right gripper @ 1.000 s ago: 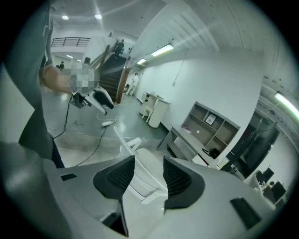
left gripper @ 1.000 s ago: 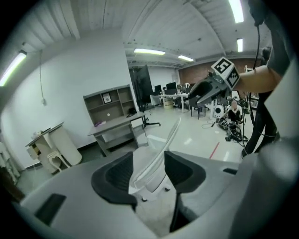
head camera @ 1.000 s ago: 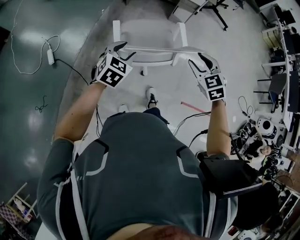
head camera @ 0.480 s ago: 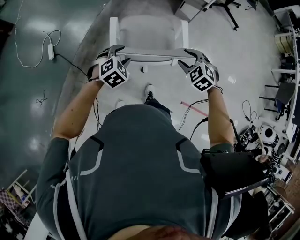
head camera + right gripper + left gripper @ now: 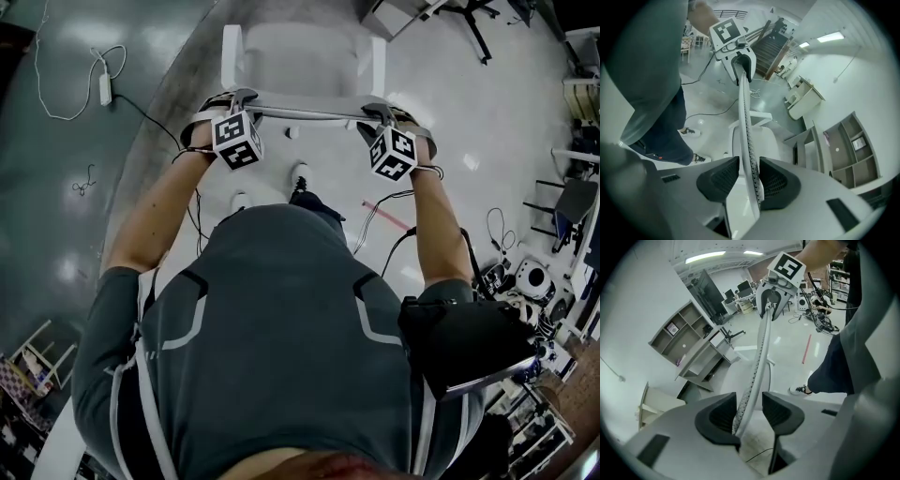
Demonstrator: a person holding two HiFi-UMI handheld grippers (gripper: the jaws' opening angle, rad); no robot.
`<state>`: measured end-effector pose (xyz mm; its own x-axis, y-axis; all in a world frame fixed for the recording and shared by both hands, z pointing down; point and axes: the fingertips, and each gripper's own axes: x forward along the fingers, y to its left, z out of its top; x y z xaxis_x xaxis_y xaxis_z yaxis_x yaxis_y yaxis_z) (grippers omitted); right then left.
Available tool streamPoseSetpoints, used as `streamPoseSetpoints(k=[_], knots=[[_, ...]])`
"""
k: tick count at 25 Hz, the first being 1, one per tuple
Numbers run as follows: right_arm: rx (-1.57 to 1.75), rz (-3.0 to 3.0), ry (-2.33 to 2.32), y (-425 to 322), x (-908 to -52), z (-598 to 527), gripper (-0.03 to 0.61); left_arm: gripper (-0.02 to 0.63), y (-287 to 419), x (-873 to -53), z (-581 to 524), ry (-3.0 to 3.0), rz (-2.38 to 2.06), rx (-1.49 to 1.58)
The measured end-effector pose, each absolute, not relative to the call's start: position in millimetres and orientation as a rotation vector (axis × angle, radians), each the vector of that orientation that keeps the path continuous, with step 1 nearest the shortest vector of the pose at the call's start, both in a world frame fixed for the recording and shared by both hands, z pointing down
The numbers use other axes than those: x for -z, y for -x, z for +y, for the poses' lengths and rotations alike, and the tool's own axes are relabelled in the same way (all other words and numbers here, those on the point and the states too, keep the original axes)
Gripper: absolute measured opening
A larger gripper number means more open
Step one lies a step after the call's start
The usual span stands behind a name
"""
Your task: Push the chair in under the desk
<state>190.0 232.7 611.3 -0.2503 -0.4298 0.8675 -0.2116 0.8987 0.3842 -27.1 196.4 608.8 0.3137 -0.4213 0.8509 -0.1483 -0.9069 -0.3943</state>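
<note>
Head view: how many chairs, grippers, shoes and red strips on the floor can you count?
Chair: 1
Grippers: 2, the left gripper and the right gripper. The jaws of both have just been closing, with the chair's back rail between them.
Shoes: 2, the left shoe and the right shoe
Red strip: 1
Total: 6

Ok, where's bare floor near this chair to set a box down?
Bare: the pale floor right of the white chair, beyond the red strip, and the dark floor below the white power cable. Crowded: jumbled gear along the right edge.
</note>
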Motion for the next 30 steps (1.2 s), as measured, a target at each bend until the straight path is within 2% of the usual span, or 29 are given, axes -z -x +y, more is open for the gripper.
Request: streamPoseSetpoints(k=[2,9,18,30], knots=[[0.23,-1.835,-0.479,-191.5,-612.3,229.9,0.135,0.168,24.9,-611.0,194.0,2.328,0.516,1.632],[0.174,-1.853,-0.464,-185.3,-618.4,224.3,0.127,0.138,30.1,-620.4,187.9,2.291,0.434,1.669],[0.164,-1.91,-0.467,-183.1,-621.1,221.3,0.127,0.143,33.8,-629.0,182.9,2.249,0.406,1.905],[0.143,-1.93,-0.466,-184.6,-621.4,193.6,0.127,0.149,33.3,-633.0,150.8,2.21,0.438,1.958]])
